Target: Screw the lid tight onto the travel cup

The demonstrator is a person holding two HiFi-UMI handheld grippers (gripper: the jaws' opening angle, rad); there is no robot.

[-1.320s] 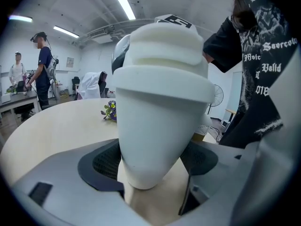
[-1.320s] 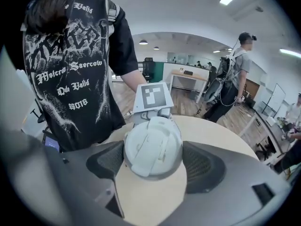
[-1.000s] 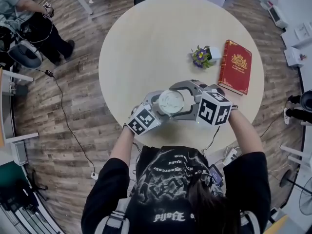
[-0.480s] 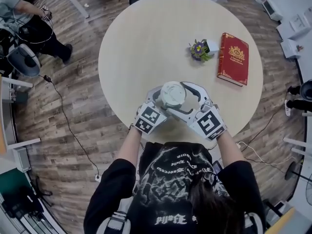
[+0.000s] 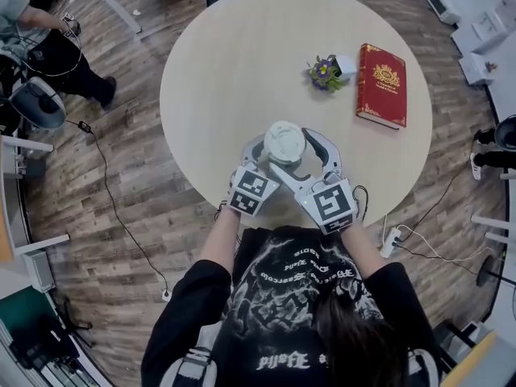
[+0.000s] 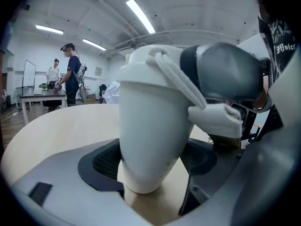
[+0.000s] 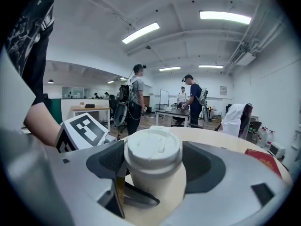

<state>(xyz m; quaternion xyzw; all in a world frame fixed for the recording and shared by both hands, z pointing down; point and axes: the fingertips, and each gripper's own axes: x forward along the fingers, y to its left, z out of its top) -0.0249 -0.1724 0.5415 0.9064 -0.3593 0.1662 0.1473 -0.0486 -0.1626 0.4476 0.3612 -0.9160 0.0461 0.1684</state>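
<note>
Moved: right tool [image 7: 155,160] rolled, its cube [image 5: 329,205] swinging from 3 to 5 o'clock of travel cup [image 6: 155,126].
Hold: right tool clamps lid [image 7: 153,147]; left tool [image 6: 150,160] clasps travel cup body.
Place: 6 o'clock on tabletop [image 5: 242,71].

One travel cup [image 6: 155,135], one lid [image 5: 284,142], one book [image 5: 382,85], one flower posy [image 5: 322,72], two tools, left tool [image 6: 151,160], right tool [image 7: 155,161].

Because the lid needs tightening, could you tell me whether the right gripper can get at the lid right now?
Yes, it seems so: the right gripper has the lid between its jaws, apparently gripped, while the left gripper holds the cup lower down, clear of the lid.
</note>
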